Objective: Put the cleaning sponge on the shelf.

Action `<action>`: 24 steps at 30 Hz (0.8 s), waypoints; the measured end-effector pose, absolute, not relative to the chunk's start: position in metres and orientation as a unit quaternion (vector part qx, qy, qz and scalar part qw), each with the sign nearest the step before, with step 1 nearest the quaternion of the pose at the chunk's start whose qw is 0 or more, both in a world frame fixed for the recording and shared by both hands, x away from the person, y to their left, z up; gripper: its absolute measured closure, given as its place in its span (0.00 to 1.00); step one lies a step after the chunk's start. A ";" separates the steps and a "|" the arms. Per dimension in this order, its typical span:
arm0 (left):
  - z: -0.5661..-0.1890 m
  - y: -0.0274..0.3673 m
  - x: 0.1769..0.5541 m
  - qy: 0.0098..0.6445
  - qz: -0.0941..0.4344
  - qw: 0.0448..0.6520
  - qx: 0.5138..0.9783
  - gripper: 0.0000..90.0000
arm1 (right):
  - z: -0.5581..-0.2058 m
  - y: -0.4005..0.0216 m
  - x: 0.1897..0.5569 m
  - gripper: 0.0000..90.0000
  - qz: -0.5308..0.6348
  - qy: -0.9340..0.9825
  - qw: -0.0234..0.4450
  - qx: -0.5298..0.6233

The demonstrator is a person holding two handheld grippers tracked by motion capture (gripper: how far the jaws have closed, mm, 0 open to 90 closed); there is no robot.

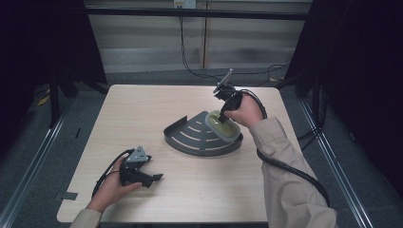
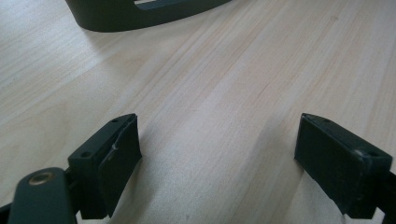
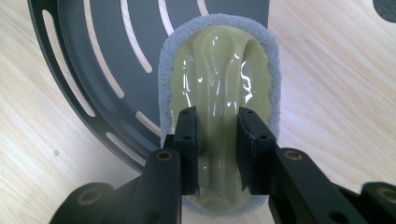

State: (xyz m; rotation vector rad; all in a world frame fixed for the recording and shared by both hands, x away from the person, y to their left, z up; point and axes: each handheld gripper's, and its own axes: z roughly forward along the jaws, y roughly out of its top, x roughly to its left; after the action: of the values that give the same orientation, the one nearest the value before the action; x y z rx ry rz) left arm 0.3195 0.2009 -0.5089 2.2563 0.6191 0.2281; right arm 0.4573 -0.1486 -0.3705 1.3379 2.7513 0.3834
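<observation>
Right tongs [image 3: 217,151] pinch the scrubber's [image 3: 219,79] raised ridge.

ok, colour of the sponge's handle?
Glossy pale yellow-green handle on a grey sponge; clearest in the right gripper view.

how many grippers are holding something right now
1. The right gripper is closed on the sponge's yellow handle over the dark slotted tray. The left gripper is open above bare table.

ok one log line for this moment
right gripper: shut on yellow-green sponge scrubber | over dark slotted corner tray | left gripper: open, idle
</observation>
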 end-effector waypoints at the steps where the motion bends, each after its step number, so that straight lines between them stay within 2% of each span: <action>1: -0.509 0.201 0.320 0.243 0.090 0.385 0.886 0.15 | -0.371 -0.148 0.458 0.80 0.126 0.893 0.030 0.431; 24: -0.509 0.201 0.319 0.242 0.091 0.384 0.886 0.15 | -0.392 -0.144 0.460 0.80 0.121 0.896 0.021 0.426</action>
State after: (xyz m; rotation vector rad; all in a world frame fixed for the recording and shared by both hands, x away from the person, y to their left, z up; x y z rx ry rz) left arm 0.3195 0.2012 -0.5088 2.2590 0.6159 0.2329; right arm 0.4597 -0.1441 -0.3923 1.3210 2.7778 0.3747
